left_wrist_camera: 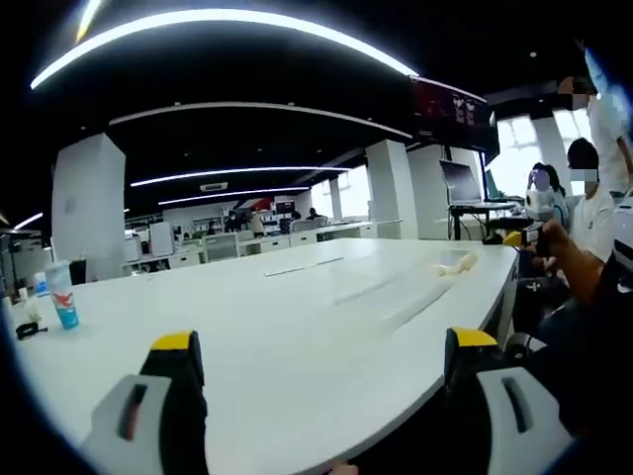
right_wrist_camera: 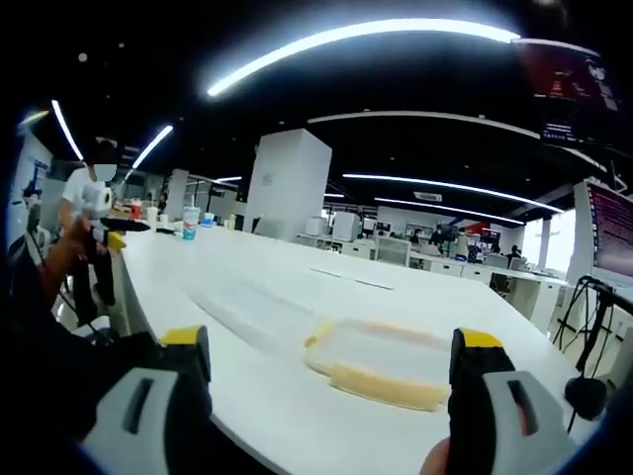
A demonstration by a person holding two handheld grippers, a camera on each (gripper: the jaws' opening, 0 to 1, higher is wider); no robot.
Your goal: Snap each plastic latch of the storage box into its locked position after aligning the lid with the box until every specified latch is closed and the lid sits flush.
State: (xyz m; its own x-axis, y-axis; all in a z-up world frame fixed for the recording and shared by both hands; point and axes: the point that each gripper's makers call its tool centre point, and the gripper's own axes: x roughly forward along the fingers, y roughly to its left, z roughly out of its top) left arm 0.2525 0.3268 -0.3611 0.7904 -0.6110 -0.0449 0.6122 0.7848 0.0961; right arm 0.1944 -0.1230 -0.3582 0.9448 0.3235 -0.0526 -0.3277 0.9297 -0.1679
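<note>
Well out on the white table (right_wrist_camera: 247,287) lies the clear storage box lid (right_wrist_camera: 381,361), yellowish at its rim, just ahead of the right hand-held gripper (right_wrist_camera: 331,371), whose jaws stand wide apart, empty. Beyond the lid, a cup (right_wrist_camera: 190,222) stands. Likewise, the left hand-held gripper (left_wrist_camera: 326,371) gapes empty over the table.

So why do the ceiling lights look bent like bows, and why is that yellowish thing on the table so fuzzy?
Fisheye lens: in both views the straight ceiling light strips curve into arcs. In the right gripper view the clear, yellow-edged lid on the white table is smeared and soft; its latches cannot be made out. In the left gripper view the windows are blown out white, and the cup stays fairly sharp.
</note>
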